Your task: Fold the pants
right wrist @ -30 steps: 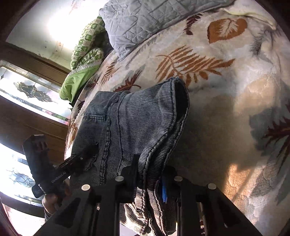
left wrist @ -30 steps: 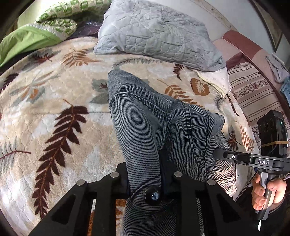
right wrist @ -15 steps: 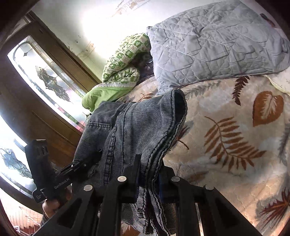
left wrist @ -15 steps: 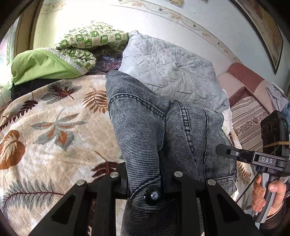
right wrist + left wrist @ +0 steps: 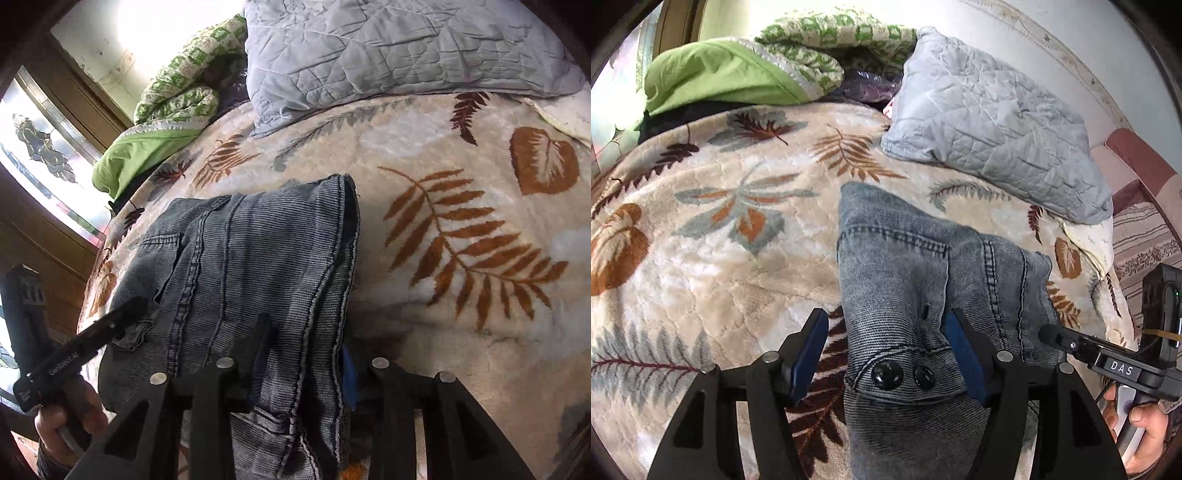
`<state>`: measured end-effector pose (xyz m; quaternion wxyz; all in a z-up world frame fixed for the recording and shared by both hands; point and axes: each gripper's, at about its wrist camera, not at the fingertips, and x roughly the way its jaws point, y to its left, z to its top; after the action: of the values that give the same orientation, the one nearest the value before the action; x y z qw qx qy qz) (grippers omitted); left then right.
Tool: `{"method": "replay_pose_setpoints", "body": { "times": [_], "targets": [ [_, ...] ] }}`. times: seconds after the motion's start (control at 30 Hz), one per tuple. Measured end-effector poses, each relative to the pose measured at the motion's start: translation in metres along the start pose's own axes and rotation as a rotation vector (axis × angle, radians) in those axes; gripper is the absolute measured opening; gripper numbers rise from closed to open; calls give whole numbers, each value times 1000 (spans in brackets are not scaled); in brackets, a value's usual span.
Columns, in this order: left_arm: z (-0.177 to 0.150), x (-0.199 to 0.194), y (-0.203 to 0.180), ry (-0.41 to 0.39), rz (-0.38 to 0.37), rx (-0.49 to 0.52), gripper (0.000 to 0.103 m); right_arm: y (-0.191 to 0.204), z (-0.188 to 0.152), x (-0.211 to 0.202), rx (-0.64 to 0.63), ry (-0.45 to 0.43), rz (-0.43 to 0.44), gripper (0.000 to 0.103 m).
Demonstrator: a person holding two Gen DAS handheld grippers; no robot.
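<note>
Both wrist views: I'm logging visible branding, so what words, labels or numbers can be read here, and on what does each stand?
"DAS": white letters on a black bar of the right tongs, seen from the left wrist view.
White lettering along the black arm of the left tongs, seen from the right wrist view: blurred, perhaps ending in "AI", not surely readable.
A small white mark at that arm's near end: too small to read.
Jeans, leaf-print blanket, pillow: no text.

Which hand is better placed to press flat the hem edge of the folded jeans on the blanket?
Right. The right tongs straddle the hem edge of the jeans, jaws opening. The left tongs, also opening, sit at the buttoned waistband, the other side.
</note>
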<state>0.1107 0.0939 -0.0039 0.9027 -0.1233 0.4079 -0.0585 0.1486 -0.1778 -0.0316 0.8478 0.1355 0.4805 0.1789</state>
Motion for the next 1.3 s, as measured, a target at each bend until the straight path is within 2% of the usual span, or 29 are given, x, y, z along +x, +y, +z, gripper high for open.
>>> {"method": "replay_pose_setpoints", "body": {
  "times": [0.03,0.13,0.27,0.3,0.33,0.37,0.4,0.53,0.67,0.73,0.87,0.97,1.07,1.17,1.3],
  "targets": [
    [-1,-13,-1,-33,5,6,72,4,-1,-8,-21,-16,-13,51],
    [-8,-46,-5,-105,18,18,77,18,-10,-38,-70,-82,-25,54],
    [-30,-52,-13,-119,43,58,85,35,-35,-50,-116,-111,-32,63],
    [-37,-43,-14,-94,54,66,88,36,-43,-44,-131,-93,-46,68],
    [-44,-28,-17,-33,77,78,92,37,-49,-33,-143,-60,-64,70],
    [-51,-8,-20,64,106,111,92,36,-55,-21,-152,-22,-81,70],
    [-57,5,-22,121,111,143,93,35,-60,-10,-162,7,-102,71],
    [-58,-24,-24,33,125,114,92,39,-59,-27,-160,-7,-119,71],
    [-61,-60,-34,-55,132,130,93,39,-67,-75,-168,-154,-140,78],
    [-67,-72,-36,-76,154,145,97,35,-81,-96,-154,-231,-161,85],
    [-77,-81,-38,-96,184,146,97,17,-118,-114,-113,-307,-202,86],
    [-80,-79,-39,-77,192,133,97,3,-133,-111,-77,-295,-227,86],
    [-84,-79,-43,-76,221,136,97,-1,-134,-114,-78,-304,-210,86],
    [-90,-80,-48,-96,255,147,97,5,-137,-114,-106,-317,-187,86],
    [-100,-75,-45,-99,266,146,97,16,-144,-98,-168,-262,-183,92]
  ]
}}
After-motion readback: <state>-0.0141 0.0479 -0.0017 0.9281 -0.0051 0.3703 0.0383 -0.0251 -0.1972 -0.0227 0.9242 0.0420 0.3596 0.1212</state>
